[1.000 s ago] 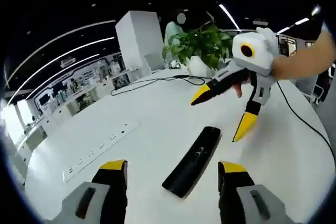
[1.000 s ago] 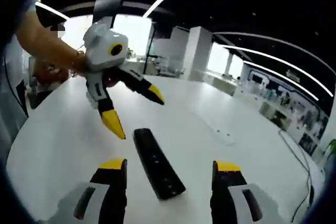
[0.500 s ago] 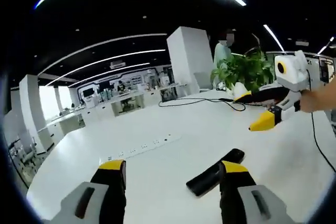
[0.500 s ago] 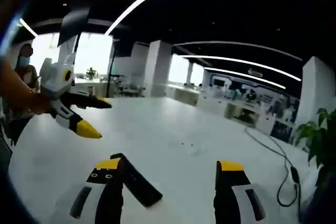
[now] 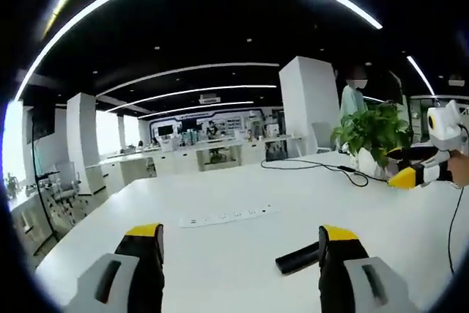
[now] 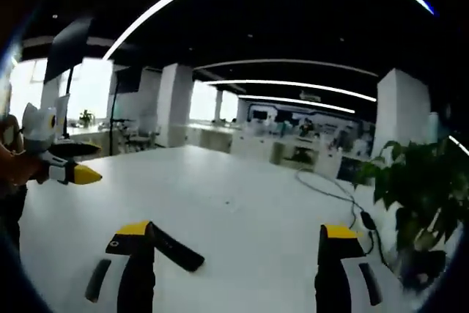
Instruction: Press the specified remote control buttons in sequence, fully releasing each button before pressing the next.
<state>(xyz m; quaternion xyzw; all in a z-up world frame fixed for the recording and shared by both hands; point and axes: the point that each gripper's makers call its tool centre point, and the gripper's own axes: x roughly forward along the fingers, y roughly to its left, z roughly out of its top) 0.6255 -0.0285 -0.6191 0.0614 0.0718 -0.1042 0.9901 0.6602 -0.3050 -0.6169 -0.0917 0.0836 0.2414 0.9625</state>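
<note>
Since neither tool was touching the black remote control [image 5: 297, 259], no button press looked to be in hand at this moment; I judged it a pause between presses, or the end of the sequence, with both tools held off and level above the white surface [image 5: 220, 254]. The left tool [image 5: 238, 251] had its yellow-tipped jaws spread well apart with nothing between them, and the remote lay flat on the surface low in the left gripper view, just inside the jaw on that view's right side. The right tool [image 6: 234, 251] was likewise wide open and empty; in the right gripper view the remote [image 6: 176, 249] lay near the jaw on that view's left, one end hidden behind it. A further press, if one remained, would call for tilting a tool back down and bringing one jaw tip over the button face, which could not be made out from here.
</note>
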